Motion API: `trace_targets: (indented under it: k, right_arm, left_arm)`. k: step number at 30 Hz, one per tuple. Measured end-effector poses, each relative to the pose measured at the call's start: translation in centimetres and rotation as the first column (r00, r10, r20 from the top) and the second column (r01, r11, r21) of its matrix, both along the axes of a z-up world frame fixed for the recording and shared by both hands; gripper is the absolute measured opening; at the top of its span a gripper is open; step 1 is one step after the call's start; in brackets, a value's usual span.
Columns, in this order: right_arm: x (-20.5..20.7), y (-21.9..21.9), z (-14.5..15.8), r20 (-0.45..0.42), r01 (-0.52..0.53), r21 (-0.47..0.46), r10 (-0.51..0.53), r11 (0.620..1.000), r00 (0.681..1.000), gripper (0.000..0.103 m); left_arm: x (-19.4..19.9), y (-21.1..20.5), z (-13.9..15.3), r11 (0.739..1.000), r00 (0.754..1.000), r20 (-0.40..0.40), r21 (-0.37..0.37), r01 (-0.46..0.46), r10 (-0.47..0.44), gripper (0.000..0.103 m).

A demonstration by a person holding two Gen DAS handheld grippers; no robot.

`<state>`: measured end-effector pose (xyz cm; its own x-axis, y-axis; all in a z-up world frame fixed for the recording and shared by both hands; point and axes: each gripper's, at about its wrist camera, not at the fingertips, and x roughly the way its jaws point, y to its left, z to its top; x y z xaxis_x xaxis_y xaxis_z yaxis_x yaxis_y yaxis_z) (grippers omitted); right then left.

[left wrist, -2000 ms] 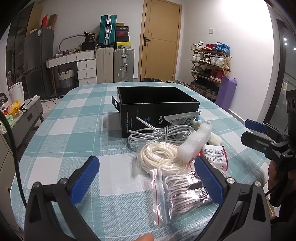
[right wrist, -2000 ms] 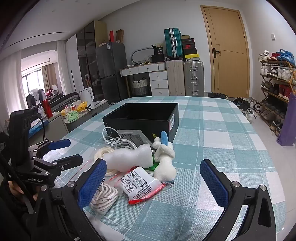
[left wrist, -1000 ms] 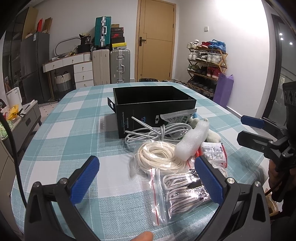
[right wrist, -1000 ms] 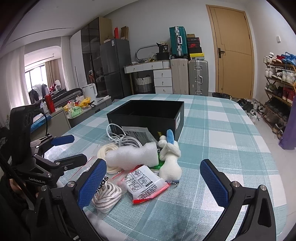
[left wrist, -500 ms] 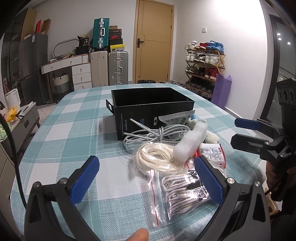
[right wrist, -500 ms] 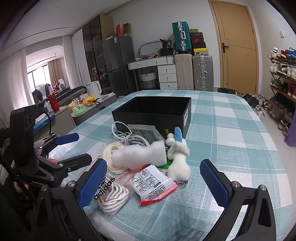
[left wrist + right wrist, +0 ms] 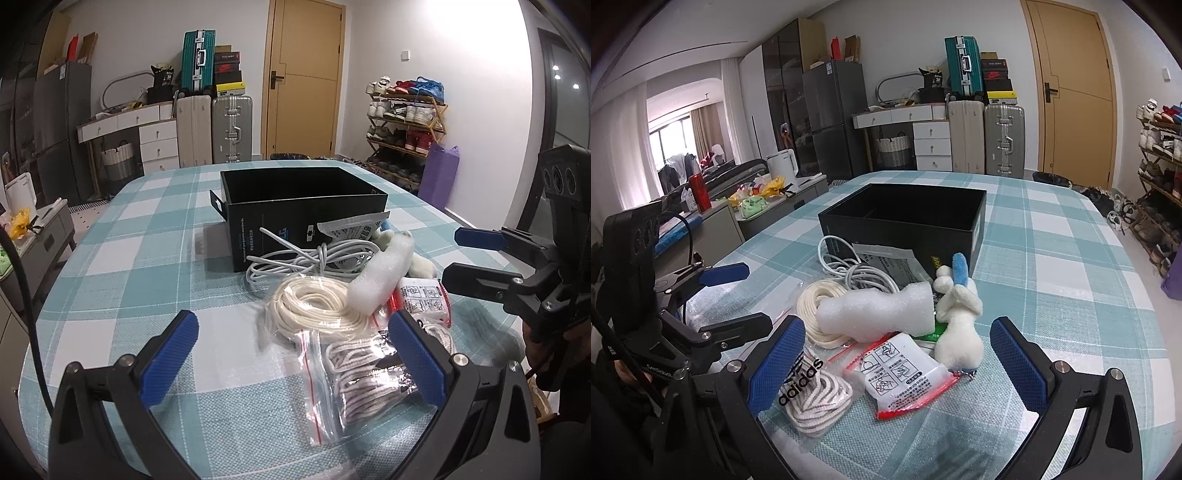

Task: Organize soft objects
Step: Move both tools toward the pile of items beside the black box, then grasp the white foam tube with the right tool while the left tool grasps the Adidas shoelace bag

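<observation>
while both spread, left gripper point(image 7: 293, 354) and right gripper point(image 7: 897, 356) flank pile, black box point(image 7: 905, 214) behind

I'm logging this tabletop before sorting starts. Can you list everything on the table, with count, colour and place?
black box: 1, black, open top, far side of the pile
white cable: 1 bundle, white, against the box's near side
grey packet: 1, grey-white, leaning on the box
cream rope coil: 1, cream, loose, mid pile
foam piece: 1, white, lying across the coil
plush toy: 1, white with a blue ear, right of the foam
red-edged packet: 1, white and red, near edge
bagged rope: 1, white, in a clear zip bag
checked tablecloth: 1, teal and white
left claw: open, blue pads, above the table
right claw: open, blue pads, above the pile
</observation>
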<state>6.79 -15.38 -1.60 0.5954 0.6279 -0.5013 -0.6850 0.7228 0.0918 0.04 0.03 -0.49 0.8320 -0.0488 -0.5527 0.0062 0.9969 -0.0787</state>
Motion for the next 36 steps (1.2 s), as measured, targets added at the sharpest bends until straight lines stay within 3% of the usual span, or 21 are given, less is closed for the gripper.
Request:
trace_targets:
  k: [4, 20, 23, 31, 36]
  right_arm:
    - [0.2, 0.2, -0.2, -0.004, -0.005, -0.005, 0.005, 1.000, 1.000, 0.103]
    - [1.8, 3.1, -0.9, -0.026, -0.061, -0.047, 0.060, 0.997, 0.998, 0.098]
    - [2.4, 3.7, -0.9, -0.044, -0.067, -0.056, 0.065, 0.996, 0.997, 0.089]
    - [4.1, 4.2, -1.8, -0.112, -0.054, -0.063, 0.046, 0.997, 0.993, 0.074]
    - [3.4, 3.9, -1.4, -0.073, -0.058, -0.051, 0.054, 0.997, 0.996, 0.067]
  left_arm:
    - [0.0, -0.1, -0.1, 1.000, 1.000, -0.001, 0.020, -0.009, 0.009, 0.103]
    - [0.0, 2.0, -0.2, 0.997, 0.997, -0.003, -0.024, -0.072, 0.072, 0.103]
    - [0.0, 2.0, -0.2, 0.997, 0.997, -0.002, -0.023, -0.072, 0.072, 0.103]
    - [0.0, 1.9, -0.3, 0.997, 0.998, -0.005, -0.023, -0.068, 0.068, 0.103]
    - [0.0, 1.8, -0.4, 0.998, 0.998, -0.007, -0.024, -0.066, 0.065, 0.103]
